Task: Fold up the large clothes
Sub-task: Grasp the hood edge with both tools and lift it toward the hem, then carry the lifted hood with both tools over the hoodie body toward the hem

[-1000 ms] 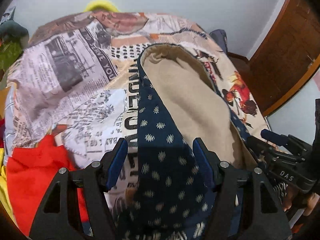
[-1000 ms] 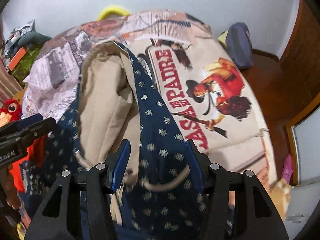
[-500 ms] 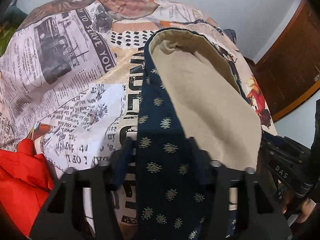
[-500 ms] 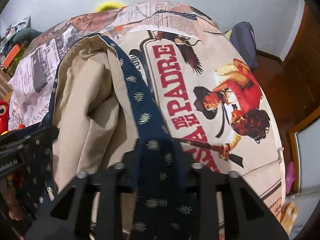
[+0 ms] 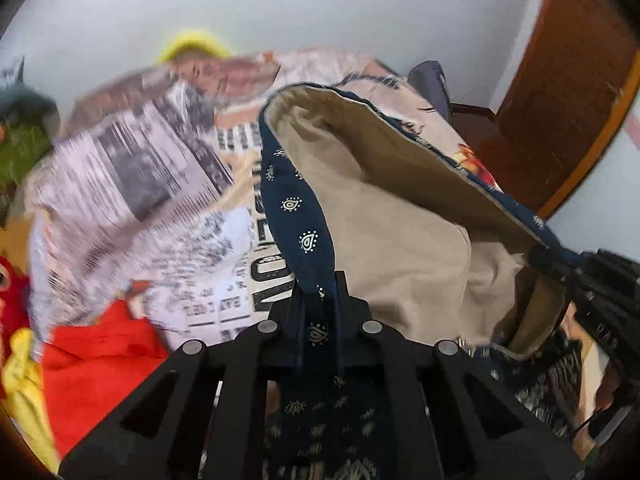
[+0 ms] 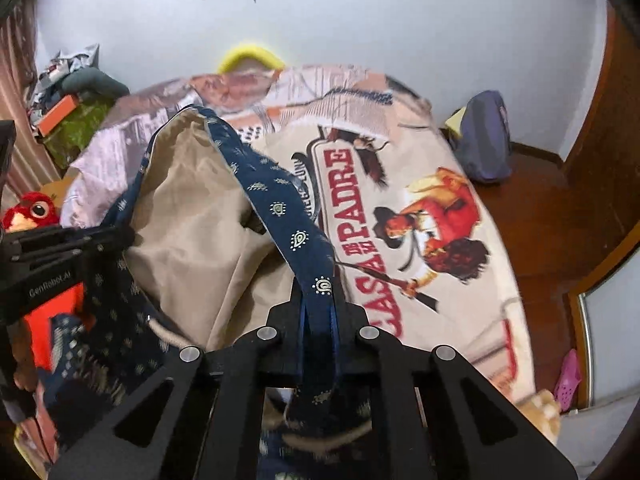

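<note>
A navy paisley garment (image 5: pixel 400 232) with a beige lining lies on the bed, its near edge raised. My left gripper (image 5: pixel 320 292) has its jaws closing, the pads pinching the garment's navy hem. My right gripper (image 6: pixel 318 296) is closing too and clamps the other navy edge of the garment (image 6: pixel 200 220). The cloth hangs taut between the two grips with the lining open toward me. The right gripper (image 5: pixel 592 280) shows at the right of the left wrist view. The left gripper (image 6: pixel 60 256) shows at the left of the right wrist view.
The bed cover (image 6: pixel 360 220) carries newspaper and poster prints. A red cloth (image 5: pixel 92 352) and a yellow one lie at the bed's near left. A red plush toy (image 6: pixel 32 210) sits left, a blue bag (image 6: pixel 486 140) and wooden floor right.
Both grippers went from open astride the navy edges to clamped on them. They then rose and drew back, lifting the garment's near edge off the bed.
</note>
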Tool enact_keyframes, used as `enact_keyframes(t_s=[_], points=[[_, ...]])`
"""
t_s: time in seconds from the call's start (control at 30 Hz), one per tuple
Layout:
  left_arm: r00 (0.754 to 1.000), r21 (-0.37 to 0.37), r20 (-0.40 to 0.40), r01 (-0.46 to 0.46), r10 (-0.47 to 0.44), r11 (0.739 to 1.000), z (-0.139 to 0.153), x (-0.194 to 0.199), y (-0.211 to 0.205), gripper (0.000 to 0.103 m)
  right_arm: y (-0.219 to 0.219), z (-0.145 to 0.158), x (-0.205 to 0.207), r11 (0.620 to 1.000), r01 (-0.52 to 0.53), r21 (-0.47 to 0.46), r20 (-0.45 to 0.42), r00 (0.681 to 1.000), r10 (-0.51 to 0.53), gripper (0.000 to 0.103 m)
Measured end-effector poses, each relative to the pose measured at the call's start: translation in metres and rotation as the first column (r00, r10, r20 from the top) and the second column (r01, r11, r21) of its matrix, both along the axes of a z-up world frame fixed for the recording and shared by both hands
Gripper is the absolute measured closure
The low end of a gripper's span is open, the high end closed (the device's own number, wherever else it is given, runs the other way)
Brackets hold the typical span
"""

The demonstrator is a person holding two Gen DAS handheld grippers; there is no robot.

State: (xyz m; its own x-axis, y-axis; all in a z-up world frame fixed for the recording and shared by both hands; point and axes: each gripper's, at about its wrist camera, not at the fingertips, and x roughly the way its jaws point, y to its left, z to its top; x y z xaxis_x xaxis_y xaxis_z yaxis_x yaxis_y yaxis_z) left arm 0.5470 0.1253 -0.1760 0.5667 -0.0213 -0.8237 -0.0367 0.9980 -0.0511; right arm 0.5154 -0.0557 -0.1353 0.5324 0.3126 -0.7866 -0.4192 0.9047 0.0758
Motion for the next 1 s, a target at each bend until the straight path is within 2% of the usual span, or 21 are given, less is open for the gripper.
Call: enact_keyframes(t_s=[0.13, 0.23, 0.43, 0.63, 0.77, 0.87, 1.0], points=[[0.998, 0.040, 0.027, 0.062, -0.063, 0.997, 0.027, -0.037, -0.018, 0.093, -0.027, 0.022, -0.032, 0.999, 0.006, 0.054, 0.007, 1.000, -0.006, 0.094], [0.993, 0.079, 0.054, 0.100, -0.104, 0.992, 0.042, -0.070, -0.031, 0.093, -0.037, 0.030, -0.058, 0.999, -0.008, 0.049, 0.015, 1.000, 0.007, 0.094], [0.987, 0.059, 0.036, 0.152, -0.154, 0.987, 0.043, -0.134, -0.044, 0.093, -0.055, 0.029, -0.105, 0.998, -0.022, 0.061, -0.008, 1.000, 0.023, 0.094], [0.984, -0.004, -0.031, 0.176, -0.176, 0.984, 0.016, -0.186, -0.041, 0.093, -0.077, 0.007, -0.143, 0.997, -0.016, 0.075, -0.074, 0.997, 0.022, 0.094], [0.984, -0.073, -0.082, 0.153, -0.159, 0.986, -0.009, -0.204, -0.036, 0.093, -0.082, -0.017, -0.162, 0.999, -0.020, 0.044, -0.118, 0.993, 0.025, 0.094], [0.984, -0.078, -0.111, 0.130, -0.138, 0.989, -0.027, -0.213, -0.036, 0.092, -0.080, -0.032, -0.170, 0.999, -0.030, 0.019, -0.137, 0.990, 0.032, 0.094], [0.983, -0.047, -0.149, 0.101, -0.107, 0.994, -0.053, -0.218, -0.032, 0.075, -0.072, -0.039, -0.181, 0.997, -0.049, -0.060, -0.106, 0.994, 0.042, 0.092]])
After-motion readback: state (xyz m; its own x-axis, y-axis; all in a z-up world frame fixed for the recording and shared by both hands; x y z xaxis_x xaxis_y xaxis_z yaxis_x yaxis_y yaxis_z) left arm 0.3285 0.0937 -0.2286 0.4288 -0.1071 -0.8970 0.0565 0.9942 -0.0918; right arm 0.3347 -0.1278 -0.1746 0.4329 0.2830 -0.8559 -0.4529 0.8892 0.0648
